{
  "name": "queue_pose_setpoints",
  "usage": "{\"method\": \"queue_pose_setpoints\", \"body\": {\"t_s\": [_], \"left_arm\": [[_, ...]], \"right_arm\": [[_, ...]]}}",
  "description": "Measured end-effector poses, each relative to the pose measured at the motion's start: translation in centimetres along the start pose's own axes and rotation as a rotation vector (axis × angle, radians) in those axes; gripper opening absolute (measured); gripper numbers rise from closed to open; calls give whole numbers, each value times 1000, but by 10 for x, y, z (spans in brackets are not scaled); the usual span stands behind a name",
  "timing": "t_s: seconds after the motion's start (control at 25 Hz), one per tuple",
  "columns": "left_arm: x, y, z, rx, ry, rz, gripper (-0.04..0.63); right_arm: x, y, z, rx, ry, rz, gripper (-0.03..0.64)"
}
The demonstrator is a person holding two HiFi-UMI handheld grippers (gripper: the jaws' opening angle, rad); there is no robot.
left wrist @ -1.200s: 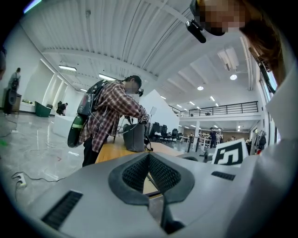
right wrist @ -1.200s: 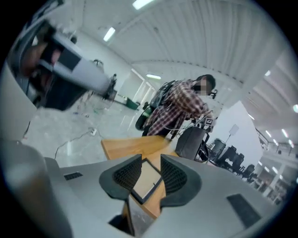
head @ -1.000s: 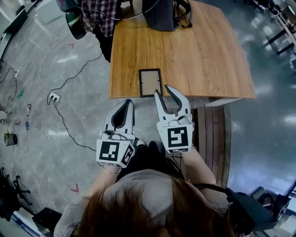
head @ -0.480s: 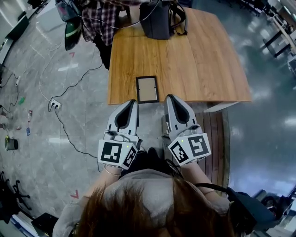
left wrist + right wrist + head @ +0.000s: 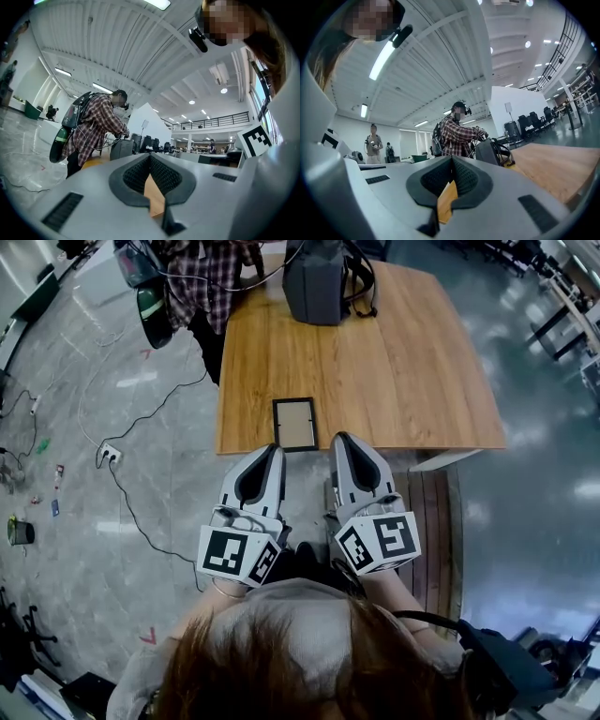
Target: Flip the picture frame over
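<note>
At table (image 5: 403, 371) edge — picture frame (image 5: 294, 424).

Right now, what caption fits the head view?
Left gripper and right gripper, both shut, hover before the picture frame on the wooden table.

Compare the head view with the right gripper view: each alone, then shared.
Head view only: the picture frame lying flat, and a cable on the floor. Right gripper view only: a bystander standing far off. Both: the wooden table, the dark bag, the person in a plaid shirt, and the right gripper, shut and empty.
</note>
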State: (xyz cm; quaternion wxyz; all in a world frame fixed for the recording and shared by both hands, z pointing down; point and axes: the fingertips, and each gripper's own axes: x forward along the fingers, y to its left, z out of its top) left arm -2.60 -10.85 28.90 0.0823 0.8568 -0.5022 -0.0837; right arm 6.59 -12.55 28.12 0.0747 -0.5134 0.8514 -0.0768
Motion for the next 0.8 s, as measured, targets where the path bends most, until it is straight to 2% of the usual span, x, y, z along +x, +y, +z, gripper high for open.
{"method": "queue_pose_setpoints", "body": {"t_s": [0.24, 0.8], "left_arm": [[-1, 2, 3, 6, -10, 10, 6], [-5, 3, 5, 3, -18, 17, 6]], "right_arm": [[4, 8, 2, -39, 1, 20, 17], [3, 15, -2, -29, 15, 37, 17]]}}
